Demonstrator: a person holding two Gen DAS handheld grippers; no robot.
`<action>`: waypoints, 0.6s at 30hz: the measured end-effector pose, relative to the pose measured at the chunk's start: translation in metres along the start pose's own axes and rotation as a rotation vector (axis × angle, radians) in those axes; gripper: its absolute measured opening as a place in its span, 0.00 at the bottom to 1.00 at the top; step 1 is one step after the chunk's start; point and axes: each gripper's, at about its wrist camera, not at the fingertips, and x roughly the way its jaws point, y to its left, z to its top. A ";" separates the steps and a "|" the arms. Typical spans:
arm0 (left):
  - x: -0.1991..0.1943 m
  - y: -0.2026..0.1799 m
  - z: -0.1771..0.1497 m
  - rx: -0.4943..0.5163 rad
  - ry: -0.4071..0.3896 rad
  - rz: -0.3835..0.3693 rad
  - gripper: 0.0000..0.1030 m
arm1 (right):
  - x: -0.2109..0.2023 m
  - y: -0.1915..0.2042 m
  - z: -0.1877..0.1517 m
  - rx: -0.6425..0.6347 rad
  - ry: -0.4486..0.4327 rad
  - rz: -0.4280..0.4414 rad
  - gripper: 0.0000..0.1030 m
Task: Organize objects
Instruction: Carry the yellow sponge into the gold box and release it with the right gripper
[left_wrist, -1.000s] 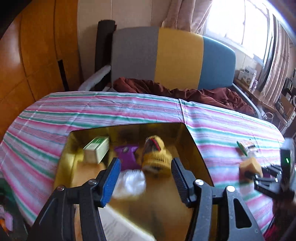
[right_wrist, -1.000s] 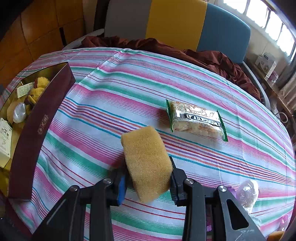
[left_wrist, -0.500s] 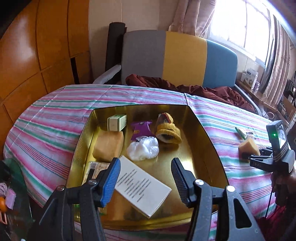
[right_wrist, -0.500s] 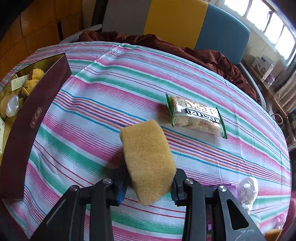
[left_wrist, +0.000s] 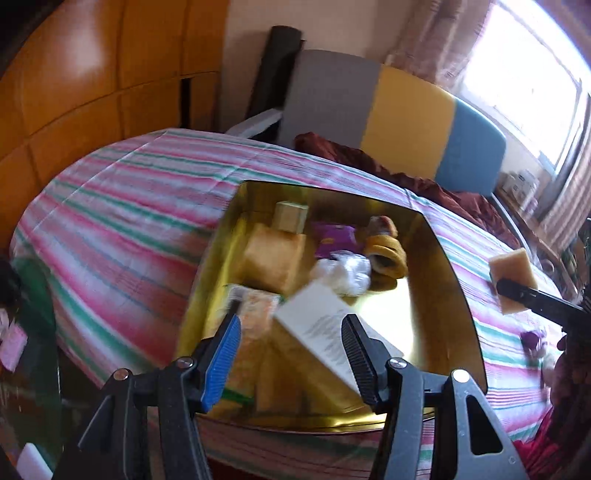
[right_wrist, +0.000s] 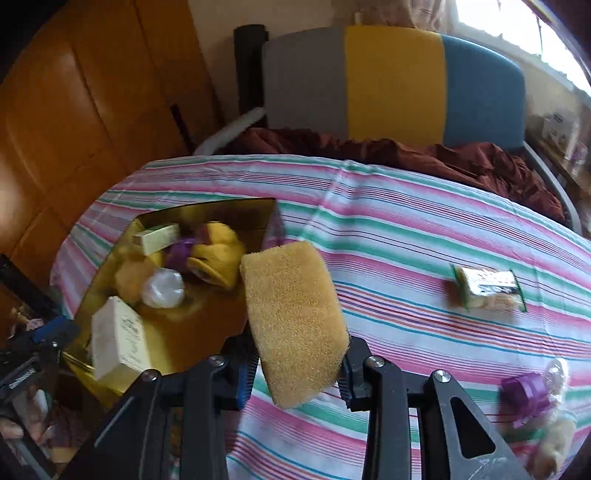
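Note:
My right gripper (right_wrist: 295, 363) is shut on a yellow sponge (right_wrist: 291, 321) and holds it in the air at the right edge of the gold tray (right_wrist: 207, 212). The sponge also shows in the left wrist view (left_wrist: 511, 271), at the far right. My left gripper (left_wrist: 291, 349) is open and empty, above the near end of the gold tray (left_wrist: 448, 266). The tray holds a white card (left_wrist: 332, 325), another sponge (left_wrist: 273, 256), a small box (left_wrist: 290, 216), a purple packet (left_wrist: 332, 238), a white wad (left_wrist: 345, 271) and a yellow knitted toy (left_wrist: 386, 251).
A green-edged snack packet (right_wrist: 487, 286) lies on the striped tablecloth (right_wrist: 406, 236) to the right. A purple packet (right_wrist: 524, 393) and a clear wrapper (right_wrist: 556, 376) lie near the front right edge. A grey, yellow and blue chair (right_wrist: 391, 85) stands behind the table.
My right gripper has carried the sponge left, from the open cloth to the tray's edge. My left gripper has pulled back and swung left, so the tray sits further right in its view.

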 end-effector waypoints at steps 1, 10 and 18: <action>-0.002 0.005 0.000 -0.011 -0.005 0.002 0.56 | 0.004 0.014 0.001 -0.019 0.003 0.021 0.35; -0.005 0.029 0.003 -0.050 -0.024 0.007 0.56 | 0.071 0.099 0.000 -0.108 0.171 0.138 0.35; -0.003 0.039 -0.001 -0.072 -0.017 0.018 0.56 | 0.129 0.145 -0.007 -0.108 0.268 0.176 0.43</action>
